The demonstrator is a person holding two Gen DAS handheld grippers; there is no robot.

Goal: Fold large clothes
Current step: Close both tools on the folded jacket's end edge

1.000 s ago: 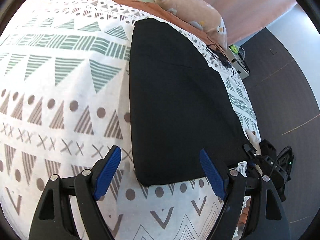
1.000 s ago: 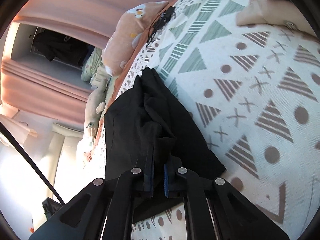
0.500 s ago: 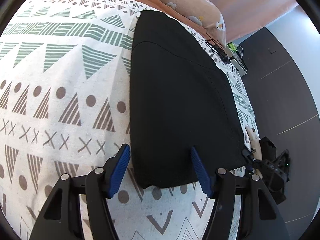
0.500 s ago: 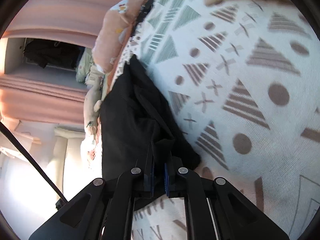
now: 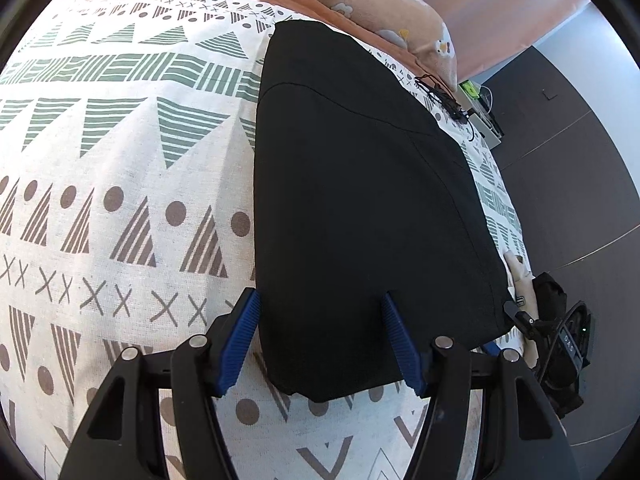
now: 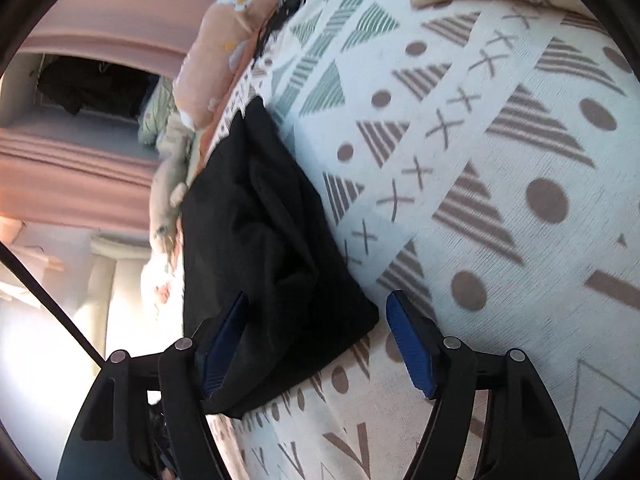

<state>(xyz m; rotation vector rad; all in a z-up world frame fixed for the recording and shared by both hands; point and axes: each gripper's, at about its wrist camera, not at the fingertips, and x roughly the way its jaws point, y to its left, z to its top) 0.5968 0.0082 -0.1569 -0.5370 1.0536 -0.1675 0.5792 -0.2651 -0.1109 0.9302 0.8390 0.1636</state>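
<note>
A large black garment lies folded flat on the patterned bedspread, long and narrow, running from near me to the pillows. My left gripper is open, its blue pads either side of the garment's near left corner, holding nothing. In the right wrist view the same garment lies rumpled on the bedspread. My right gripper is open over the garment's near corner, with the left pad against the cloth.
A peach pillow and a black cable lie at the head of the bed. The bed's right edge drops to a dark floor. A black device sits by that edge. Pink curtains hang beyond.
My right gripper was shut on the garment's corner and has opened, releasing it onto the bed. My left gripper stayed open and moved closer over the garment's near edge.
</note>
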